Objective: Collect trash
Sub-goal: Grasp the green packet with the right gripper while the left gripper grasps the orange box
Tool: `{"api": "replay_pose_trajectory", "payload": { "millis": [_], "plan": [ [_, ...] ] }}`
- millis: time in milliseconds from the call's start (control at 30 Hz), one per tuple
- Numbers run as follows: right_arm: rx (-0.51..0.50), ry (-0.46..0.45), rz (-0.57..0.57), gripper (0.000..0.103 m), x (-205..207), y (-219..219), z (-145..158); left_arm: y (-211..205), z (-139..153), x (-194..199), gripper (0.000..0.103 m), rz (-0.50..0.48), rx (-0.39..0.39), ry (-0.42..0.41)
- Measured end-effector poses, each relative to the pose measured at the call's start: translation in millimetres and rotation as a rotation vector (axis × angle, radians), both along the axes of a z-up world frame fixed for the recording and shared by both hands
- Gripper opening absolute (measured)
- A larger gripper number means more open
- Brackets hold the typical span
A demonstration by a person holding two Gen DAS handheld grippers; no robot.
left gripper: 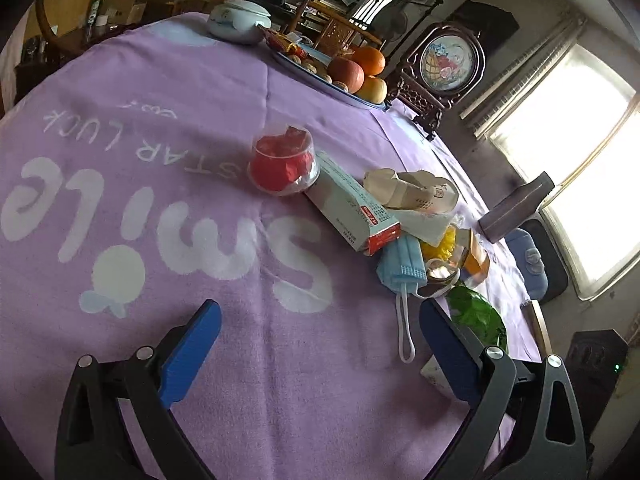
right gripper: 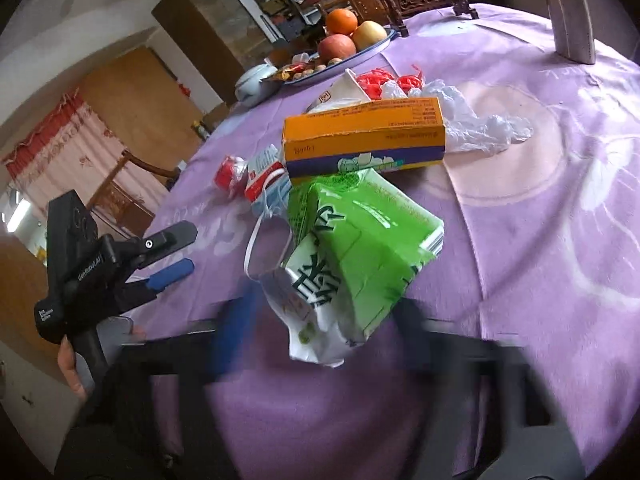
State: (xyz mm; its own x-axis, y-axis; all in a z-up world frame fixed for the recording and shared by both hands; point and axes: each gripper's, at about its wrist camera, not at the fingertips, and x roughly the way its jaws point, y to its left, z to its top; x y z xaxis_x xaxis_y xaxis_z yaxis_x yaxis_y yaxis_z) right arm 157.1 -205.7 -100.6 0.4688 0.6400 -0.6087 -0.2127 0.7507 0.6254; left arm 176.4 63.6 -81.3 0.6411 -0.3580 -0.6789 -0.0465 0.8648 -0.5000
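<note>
While the left gripper [left gripper: 320, 316] hovers spread wide and empty over the purple tablecloth [left gripper: 160, 208], the trash pile [right gripper: 360, 184] lies mid-table. Motion blur smears the right gripper [right gripper: 320, 320] near the green packet [right gripper: 372, 248]; whether it grips is unclear.

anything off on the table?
Yes. Trash is heaped mid-table: a crumpled green packet lies torn open under a tilted orange box, and a used face mask trails its loop across the cloth.
</note>
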Motion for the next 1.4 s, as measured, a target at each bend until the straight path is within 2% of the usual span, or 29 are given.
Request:
{"api": "replay_pose_trajectory", "payload": {
  "millis": [33,100,233,300,367,467,633,700,833,967,1033,1100,1133,1167,1200,1267,1400],
  "plan": [
    [0.037,-0.007,-0.014,0.030,-2,-8,1,-1,0,0,0.097,-0.003,0.005,0.001],
    [0.030,-0.032,-0.070,0.021,-8,-23,5,-5,2,-1,0.097,-0.013,0.033,0.006],
    [-0.063,-0.079,-0.205,0.019,-26,-71,13,-21,9,-2,0.097,-0.049,0.137,-0.016],
    [-0.058,-0.070,-0.246,0.019,-30,-91,10,-39,15,-1,0.097,-0.093,0.219,-0.036],
    [-0.041,-0.061,-0.290,0.019,-32,-111,7,-57,17,1,0.097,-0.128,0.262,-0.048],
    [-0.019,-0.055,-0.324,0.019,-33,-130,3,-100,22,3,0.097,-0.223,0.337,-0.092],
    [-0.031,-0.056,-0.332,0.022,-35,-143,2,-181,25,4,0.097,-0.464,0.582,-0.235],
    [-0.025,-0.047,-0.327,0.023,-35,-148,-3,-195,20,16,0.097,-0.500,0.620,-0.225],
    [0.003,-0.037,-0.314,0.026,-33,-153,-8,-206,13,45,0.097,-0.580,0.573,-0.168],
    [0.006,-0.011,-0.323,0.043,-29,-155,-16,-199,-3,68,0.097,-0.586,0.469,-0.094],
    [0.004,-0.006,-0.331,0.046,-27,-156,-18,-193,-12,76,0.097,-0.591,0.408,-0.029],
    [0.005,-0.010,-0.330,0.046,-24,-156,-19,-184,-13,79,0.093,-0.568,0.358,-0.014],
    [0.009,-0.013,-0.332,0.047,-23,-156,-19,-182,-11,79,0.083,-0.563,0.343,-0.020],
    [0.024,-0.020,-0.331,0.040,-23,-156,-19,-181,-10,78,0.069,-0.564,0.334,-0.025],
    [0.049,-0.029,-0.324,0.024,-23,-156,-19,-181,-9,76,0.066,-0.572,0.323,-0.030],
    [0.087,-0.050,-0.310,0.023,-25,-154,-16,-183,-4,72,0.059,-0.577,0.308,-0.046],
    [0.063,-0.113,-0.317,0.023,-34,-154,-1,-185,17,47,0.058,-0.583,0.253,-0.142]
  ]
}}
